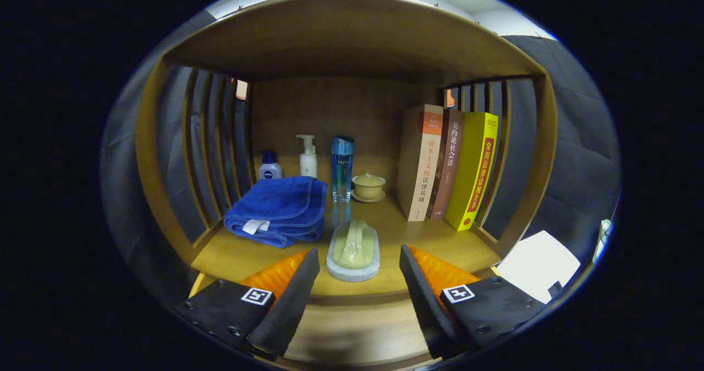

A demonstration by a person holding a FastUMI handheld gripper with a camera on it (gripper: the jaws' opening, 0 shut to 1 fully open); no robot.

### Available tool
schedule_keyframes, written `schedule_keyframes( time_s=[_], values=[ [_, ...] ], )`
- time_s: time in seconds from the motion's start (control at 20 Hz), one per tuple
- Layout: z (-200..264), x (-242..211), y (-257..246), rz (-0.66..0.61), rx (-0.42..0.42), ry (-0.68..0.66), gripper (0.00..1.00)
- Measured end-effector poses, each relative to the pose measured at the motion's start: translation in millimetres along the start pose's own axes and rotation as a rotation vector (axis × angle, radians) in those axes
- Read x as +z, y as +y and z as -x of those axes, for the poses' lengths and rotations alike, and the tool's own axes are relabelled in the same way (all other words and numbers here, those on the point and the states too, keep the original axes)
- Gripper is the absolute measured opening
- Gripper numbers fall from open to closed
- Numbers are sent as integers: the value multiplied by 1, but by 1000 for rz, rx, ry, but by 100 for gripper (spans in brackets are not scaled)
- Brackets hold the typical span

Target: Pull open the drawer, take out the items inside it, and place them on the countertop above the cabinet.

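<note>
My gripper (360, 258) stands open in front of a wooden cabinet, its fingers spread wide with nothing pressed between them. Just ahead of the fingers, near the front edge of the countertop (440, 244), lies a pale green spoon-shaped piece on a white pad (353, 252). Below the countertop edge, between and under the fingers, a lighter wooden surface (357, 327) shows; whether it is the drawer's front or its inside I cannot tell.
A folded blue towel (278, 209) lies to the left. Behind it stand a small bottle (270, 167), a white pump bottle (308, 156), a blue tumbler (341, 167) and a lidded cup (368, 187). Three upright books (448, 167) lean at the right. Slatted side walls close the shelf.
</note>
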State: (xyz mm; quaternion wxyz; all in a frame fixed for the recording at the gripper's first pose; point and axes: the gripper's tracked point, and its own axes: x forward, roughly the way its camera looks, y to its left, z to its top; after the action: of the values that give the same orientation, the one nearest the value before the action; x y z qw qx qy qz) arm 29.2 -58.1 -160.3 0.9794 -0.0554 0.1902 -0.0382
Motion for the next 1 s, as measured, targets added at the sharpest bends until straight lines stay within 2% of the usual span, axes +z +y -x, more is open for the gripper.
schedule_keyframes(
  time_s=[0.3,0.7,1.0],
  values=[
    [56,-12,4,-57,14,-67,97],
    [123,-70,-7,-93,-2,-101,97],
    [154,-98,-11,-48,-7,-134,97]
  ],
)
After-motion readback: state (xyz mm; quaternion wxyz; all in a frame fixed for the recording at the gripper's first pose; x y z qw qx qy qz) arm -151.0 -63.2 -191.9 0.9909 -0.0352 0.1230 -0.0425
